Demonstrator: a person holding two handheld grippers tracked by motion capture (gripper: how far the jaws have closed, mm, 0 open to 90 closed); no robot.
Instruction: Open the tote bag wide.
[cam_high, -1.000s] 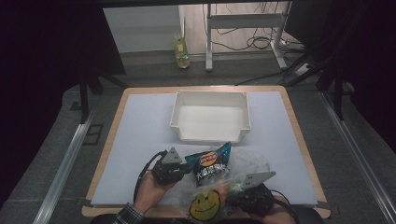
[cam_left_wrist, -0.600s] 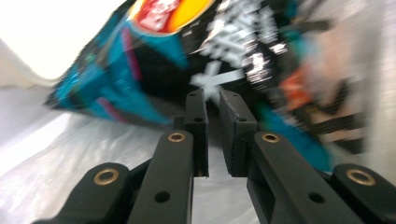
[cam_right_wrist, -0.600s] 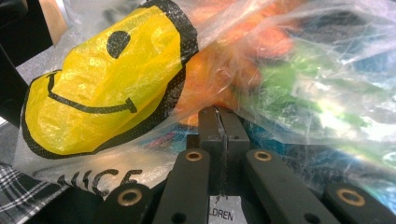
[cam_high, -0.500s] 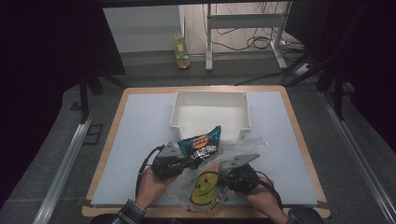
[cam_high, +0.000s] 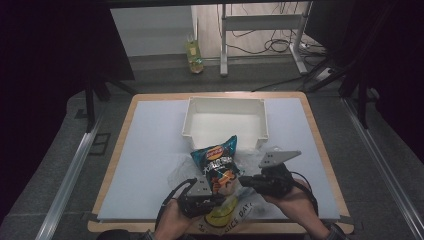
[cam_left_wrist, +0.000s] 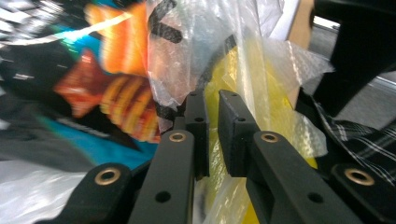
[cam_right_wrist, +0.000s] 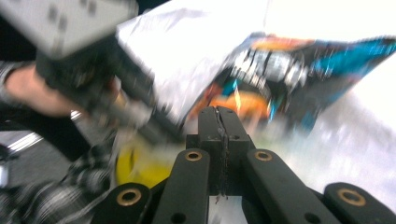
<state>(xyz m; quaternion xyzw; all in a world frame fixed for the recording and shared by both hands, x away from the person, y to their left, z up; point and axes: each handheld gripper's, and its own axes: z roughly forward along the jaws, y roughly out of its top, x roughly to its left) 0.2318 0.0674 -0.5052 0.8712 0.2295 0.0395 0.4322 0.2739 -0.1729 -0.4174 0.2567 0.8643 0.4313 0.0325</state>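
A blue chip bag (cam_high: 217, 159) with orange print stands tilted near the table's front, its lower end inside a clear plastic bag (cam_high: 223, 214) with a yellow smiley print. My left gripper (cam_high: 218, 200) is shut on the plastic bag's film (cam_left_wrist: 261, 79) at the left side of its mouth, and the chip bag (cam_left_wrist: 107, 93) is just beyond the jaws. My right gripper (cam_high: 243, 181) is shut on a thin edge of the film at the right side. From the right gripper (cam_right_wrist: 218, 114) I see the chip bag (cam_right_wrist: 289, 70) ahead and the left gripper (cam_right_wrist: 93, 70) opposite.
A white open bin (cam_high: 225, 102) stands just behind the chip bag at mid-table. The pale blue mat (cam_high: 150, 150) covers a wood-edged table (cam_high: 312, 130). Both hands rest at the front edge.
The chip bag has risen and moved toward the bin. The left gripper has come nearer the front edge and to the right; the right gripper has moved forward, spreading the plastic bag.
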